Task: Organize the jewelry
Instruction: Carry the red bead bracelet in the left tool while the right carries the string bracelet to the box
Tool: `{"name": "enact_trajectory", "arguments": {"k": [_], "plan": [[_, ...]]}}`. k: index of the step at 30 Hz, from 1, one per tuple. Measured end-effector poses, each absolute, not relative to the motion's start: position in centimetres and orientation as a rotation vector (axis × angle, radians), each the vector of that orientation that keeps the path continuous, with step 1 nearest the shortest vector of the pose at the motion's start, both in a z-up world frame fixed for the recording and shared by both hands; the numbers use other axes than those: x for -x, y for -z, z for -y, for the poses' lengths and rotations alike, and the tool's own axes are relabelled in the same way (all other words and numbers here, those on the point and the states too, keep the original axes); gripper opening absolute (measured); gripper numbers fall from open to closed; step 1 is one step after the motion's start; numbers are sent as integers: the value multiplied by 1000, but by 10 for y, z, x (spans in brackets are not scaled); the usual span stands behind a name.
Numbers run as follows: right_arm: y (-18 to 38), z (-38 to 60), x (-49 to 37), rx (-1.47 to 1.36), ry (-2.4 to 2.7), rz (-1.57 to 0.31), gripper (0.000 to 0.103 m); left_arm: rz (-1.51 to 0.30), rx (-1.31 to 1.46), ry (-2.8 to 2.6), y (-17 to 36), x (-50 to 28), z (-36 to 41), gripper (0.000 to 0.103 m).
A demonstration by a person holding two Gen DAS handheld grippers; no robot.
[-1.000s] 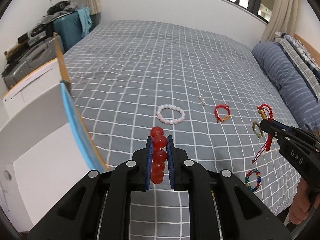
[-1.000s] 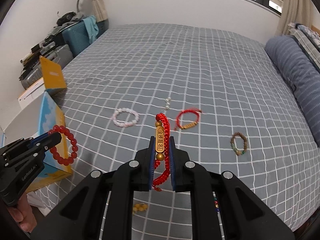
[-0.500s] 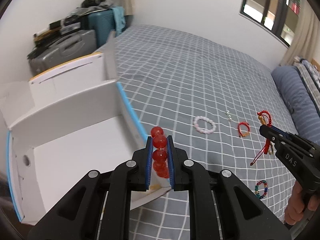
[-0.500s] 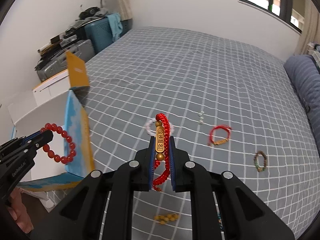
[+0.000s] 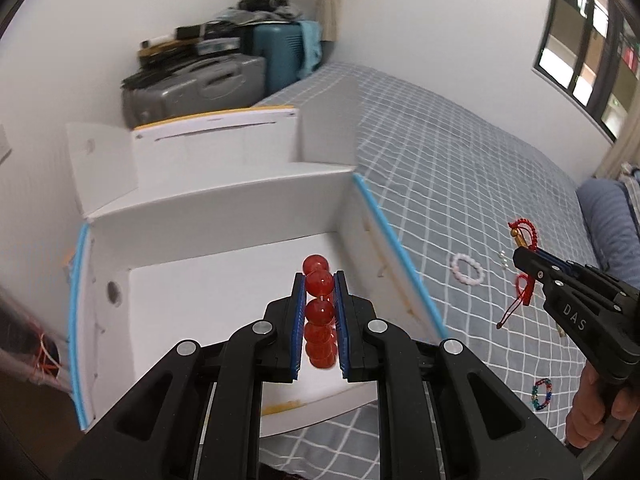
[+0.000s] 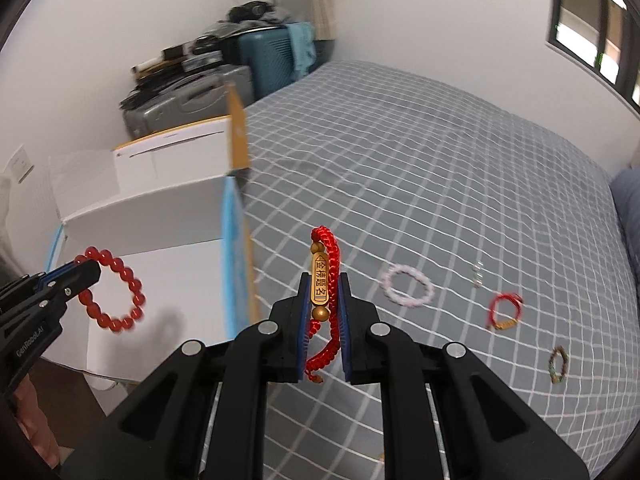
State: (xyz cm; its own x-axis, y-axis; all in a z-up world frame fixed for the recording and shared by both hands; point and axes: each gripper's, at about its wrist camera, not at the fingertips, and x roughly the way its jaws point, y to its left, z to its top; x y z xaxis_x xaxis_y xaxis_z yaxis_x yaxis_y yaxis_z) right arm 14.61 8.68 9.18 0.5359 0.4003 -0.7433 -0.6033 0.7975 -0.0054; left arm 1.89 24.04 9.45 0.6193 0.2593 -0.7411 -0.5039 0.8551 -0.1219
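Red bead bracelet partly hidden between pads, small pale pieces too blurred to identify

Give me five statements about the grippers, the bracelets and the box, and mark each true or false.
1. The left gripper is shut on the red bead bracelet. True.
2. The red bead bracelet already lies on the floor of the white box. False: it hangs in the gripper over the box.
3. The right gripper holds the red cord bracelet. True.
4. The pink bead bracelet is in the box. False: it lies on the bed.
5. The right gripper is open. False: shut on the cord bracelet.
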Motion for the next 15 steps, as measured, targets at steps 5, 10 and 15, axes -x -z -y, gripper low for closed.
{"name": "enact_trajectory", "arguments": {"k": [5, 10, 15], "plan": [[-90, -125, -127, 306, -664, -796, 12, -783, 355, -520, -92, 6, -264, 13], [-75, -158, -110, 333, -711, -827, 12, -790, 391, -564, -82, 27, -291, 13], [-56, -185, -98, 362, -738, -854, 12, -806, 421, -590, -67, 40, -307, 13]]}}
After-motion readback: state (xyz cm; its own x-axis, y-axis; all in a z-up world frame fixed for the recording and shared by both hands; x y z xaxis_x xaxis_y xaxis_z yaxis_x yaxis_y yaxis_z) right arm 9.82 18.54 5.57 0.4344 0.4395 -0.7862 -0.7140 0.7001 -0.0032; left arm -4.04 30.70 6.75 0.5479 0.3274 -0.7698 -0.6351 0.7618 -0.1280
